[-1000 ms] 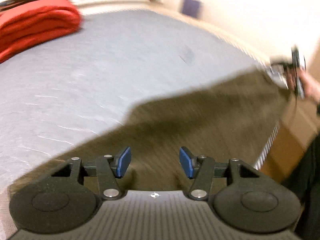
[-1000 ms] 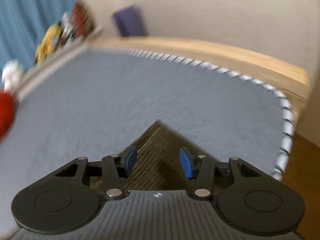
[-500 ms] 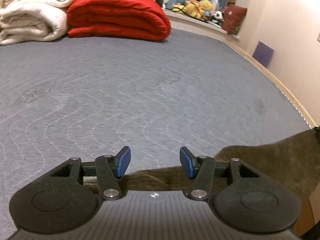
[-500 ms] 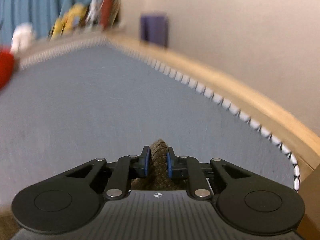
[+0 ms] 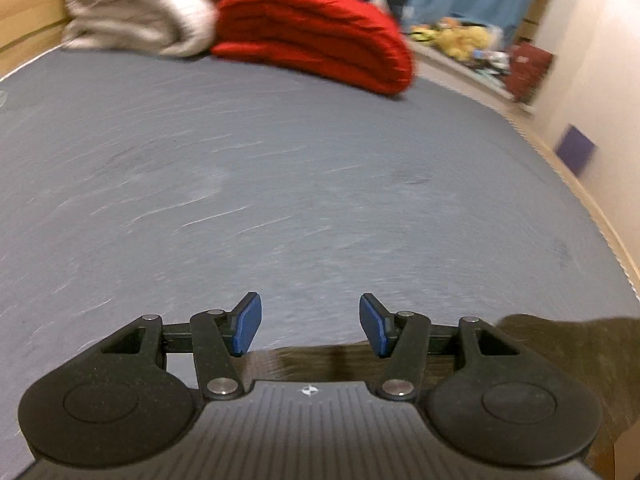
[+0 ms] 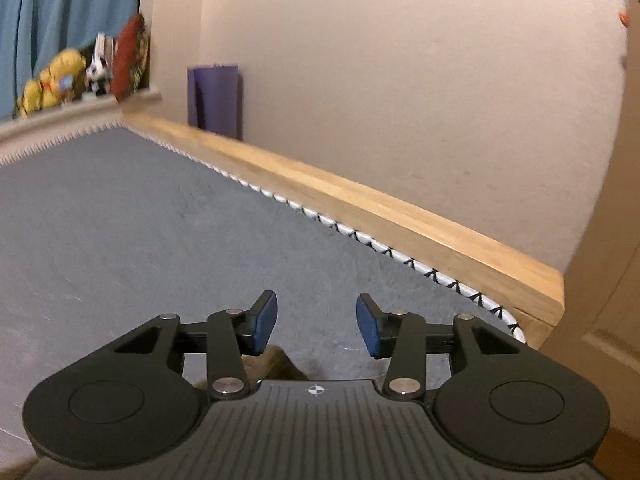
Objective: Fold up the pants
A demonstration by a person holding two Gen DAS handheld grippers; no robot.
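Observation:
The olive-brown pants (image 5: 560, 344) lie on the grey mattress (image 5: 280, 184) at the near edge, mostly hidden under my left gripper's body. My left gripper (image 5: 310, 326) is open and empty, its blue pads just above the pants' far edge. In the right wrist view only a small corner of the pants (image 6: 278, 362) peeks out below the pads. My right gripper (image 6: 316, 326) is open and holds nothing, with the corner lying just under its left finger.
A folded red blanket (image 5: 320, 44) and a white blanket (image 5: 140, 12) sit at the far end of the mattress. Plush toys (image 5: 464, 38) line a shelf. A wooden bed rail (image 6: 360, 208) and the wall run along the right.
My right gripper was shut on a corner of the pants half a second ago and has opened, dropping it. My left gripper stayed open and swung its view left over the mattress.

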